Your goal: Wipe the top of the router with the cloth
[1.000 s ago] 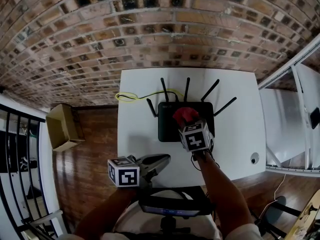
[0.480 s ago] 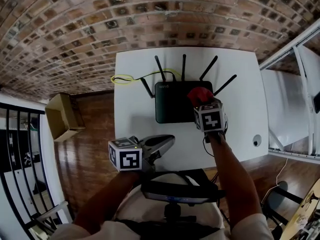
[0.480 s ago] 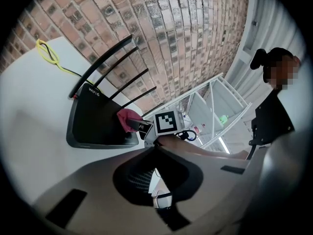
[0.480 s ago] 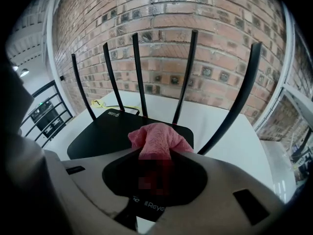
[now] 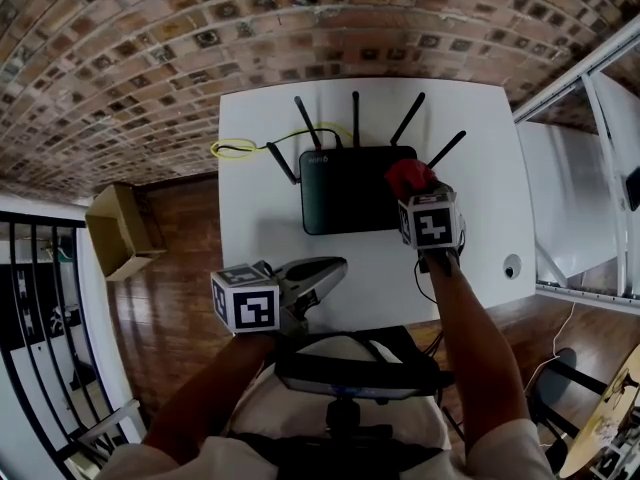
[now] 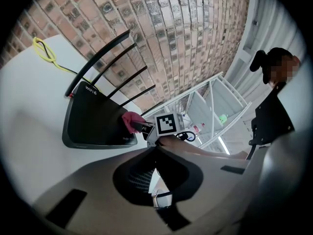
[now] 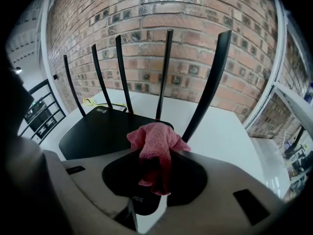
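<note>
Five antennas (image 5: 355,118) line the far edge of the flat black router (image 5: 350,188), lying crosswise on the white table (image 5: 260,228). Over its right end, the right gripper (image 7: 155,173) pinches the pink cloth (image 7: 156,141). The left gripper (image 5: 335,268) hangs nearer, jaws together, empty.

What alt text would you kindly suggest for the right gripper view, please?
The right gripper pinches a bunched pink cloth at the right end of a black router. Its five antennas rise behind, on a white table against a brick wall.

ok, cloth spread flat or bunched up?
Bunched: the cloth is a crumpled wad pinched in the right gripper, by the router top's right end.
</note>
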Available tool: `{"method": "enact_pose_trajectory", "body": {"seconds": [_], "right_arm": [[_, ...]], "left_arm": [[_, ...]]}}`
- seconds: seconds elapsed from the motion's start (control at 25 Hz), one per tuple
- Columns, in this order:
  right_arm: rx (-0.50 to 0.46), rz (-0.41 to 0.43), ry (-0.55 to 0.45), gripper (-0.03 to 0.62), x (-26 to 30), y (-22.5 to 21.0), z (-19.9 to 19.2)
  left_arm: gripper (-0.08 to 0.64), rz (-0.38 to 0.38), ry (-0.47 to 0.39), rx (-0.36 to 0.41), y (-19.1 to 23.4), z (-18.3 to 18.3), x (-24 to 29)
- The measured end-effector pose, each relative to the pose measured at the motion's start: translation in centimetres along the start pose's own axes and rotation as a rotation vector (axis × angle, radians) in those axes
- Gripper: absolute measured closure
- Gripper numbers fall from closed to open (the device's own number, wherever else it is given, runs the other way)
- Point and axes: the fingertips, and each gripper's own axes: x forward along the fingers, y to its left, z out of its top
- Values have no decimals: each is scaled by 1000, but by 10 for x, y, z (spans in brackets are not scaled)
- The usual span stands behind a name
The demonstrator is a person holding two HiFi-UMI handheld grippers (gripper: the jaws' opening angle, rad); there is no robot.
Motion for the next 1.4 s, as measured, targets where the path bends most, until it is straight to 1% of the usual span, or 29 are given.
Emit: {"method": "enact_pose_trajectory", "body": {"seconds": [0.2,0.32,0.4,0.52,0.64,0.88,1.04,1.12,1.24,1.32,1.4], "right_arm": [[-2,-36,-28,466,-9,-4,3],[-6,-48,-75,468,-21,2,19],[-9,-39,-104,468,-24,6,27],[-16,-3,-134,467,-29,24,42],[-34,58,-146,468,-28,53,50],[-113,176,-138,468,-20,123,56],[-168,240,-143,467,-19,165,60],[-199,266,-145,467,-17,183,59],[-252,294,-102,466,-13,204,48],[-279,294,-77,466,-9,210,40],[-276,292,-72,468,-8,210,37]], "left_arm": [[552,2,-1,-3,0,0,-2],[551,11,-4,-5,4,1,-7],[551,17,-8,-7,6,2,-10],[551,23,-17,-9,8,3,-16],[551,28,-26,-11,9,4,-23],[551,47,-48,-10,14,6,-39],[551,62,-61,-11,19,8,-52],[551,68,-65,-13,21,7,-57],[551,73,-68,-15,22,7,-62],[551,73,-69,-14,22,8,-63],[551,73,-67,-11,23,7,-64]]}}
